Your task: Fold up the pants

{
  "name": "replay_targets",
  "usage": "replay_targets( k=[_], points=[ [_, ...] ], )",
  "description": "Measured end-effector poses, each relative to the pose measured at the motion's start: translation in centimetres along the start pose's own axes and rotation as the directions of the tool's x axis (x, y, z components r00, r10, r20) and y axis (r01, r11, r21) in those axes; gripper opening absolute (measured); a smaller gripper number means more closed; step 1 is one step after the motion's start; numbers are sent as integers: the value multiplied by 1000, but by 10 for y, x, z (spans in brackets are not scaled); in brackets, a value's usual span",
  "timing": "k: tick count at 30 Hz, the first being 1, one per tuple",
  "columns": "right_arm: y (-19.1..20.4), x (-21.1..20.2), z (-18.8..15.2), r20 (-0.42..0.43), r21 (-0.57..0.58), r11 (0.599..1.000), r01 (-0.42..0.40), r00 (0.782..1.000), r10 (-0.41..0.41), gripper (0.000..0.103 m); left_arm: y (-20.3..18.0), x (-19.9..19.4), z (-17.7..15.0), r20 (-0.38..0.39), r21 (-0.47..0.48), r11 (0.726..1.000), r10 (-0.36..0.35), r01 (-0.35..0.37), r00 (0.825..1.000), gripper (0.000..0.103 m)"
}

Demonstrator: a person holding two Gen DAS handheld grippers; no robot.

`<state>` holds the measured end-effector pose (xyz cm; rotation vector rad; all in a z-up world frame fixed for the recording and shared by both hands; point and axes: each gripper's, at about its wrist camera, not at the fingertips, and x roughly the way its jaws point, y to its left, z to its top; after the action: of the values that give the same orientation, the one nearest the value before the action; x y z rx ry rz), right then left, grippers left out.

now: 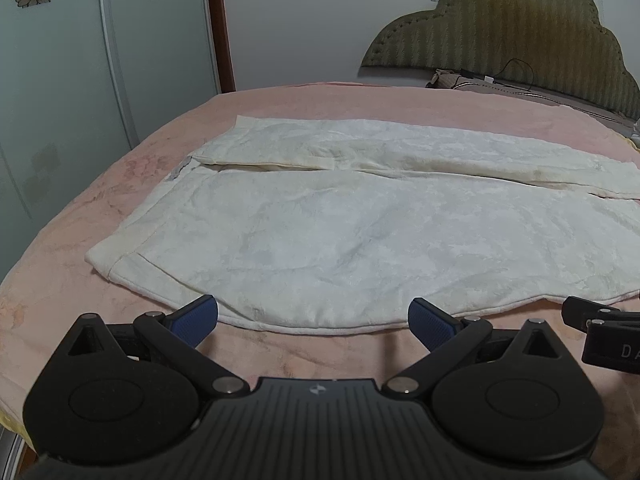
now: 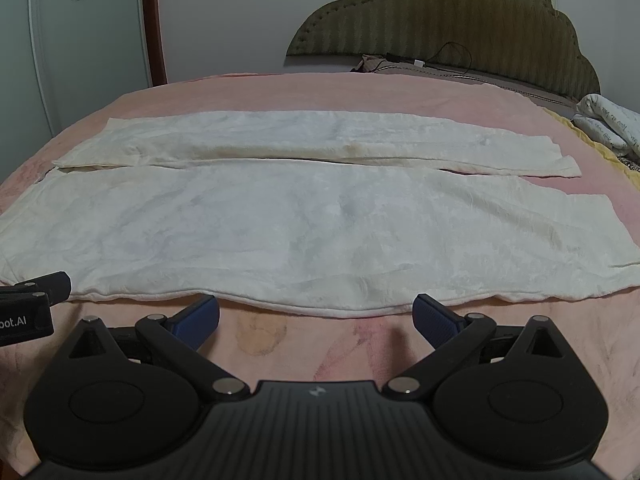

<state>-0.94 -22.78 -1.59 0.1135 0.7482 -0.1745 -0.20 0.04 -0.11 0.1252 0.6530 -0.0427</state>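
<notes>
Gaping wide and empty, left claw (image 1: 313,322) and right claw (image 2: 316,320) face cream pants (image 2: 304,216).

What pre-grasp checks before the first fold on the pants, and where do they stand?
1. Pants spread flat on the pink blanket: ok.
2. Legs side by side, not overlapping: ok.
3. Left gripper open, empty: ok.
4. Right gripper open, empty: ok.
5. Both grippers at the near edge of the near leg, not yet on fabric: ok.
6. Waistband and cuffs reachable: cannot tell.
</notes>
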Motion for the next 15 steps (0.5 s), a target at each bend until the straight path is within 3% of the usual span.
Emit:
replay_targets(
  k=[10,15],
  points=[
    [1,6,3,-1,-10,1000,-15,1000,15,103,2,7,7,3,-14,1000,7,-7,1000,103],
    [3,7,15,69,-49,997,-67,995,70,103,8,22,20,1,-17,1000,4,-4,1000,103]
  ],
)
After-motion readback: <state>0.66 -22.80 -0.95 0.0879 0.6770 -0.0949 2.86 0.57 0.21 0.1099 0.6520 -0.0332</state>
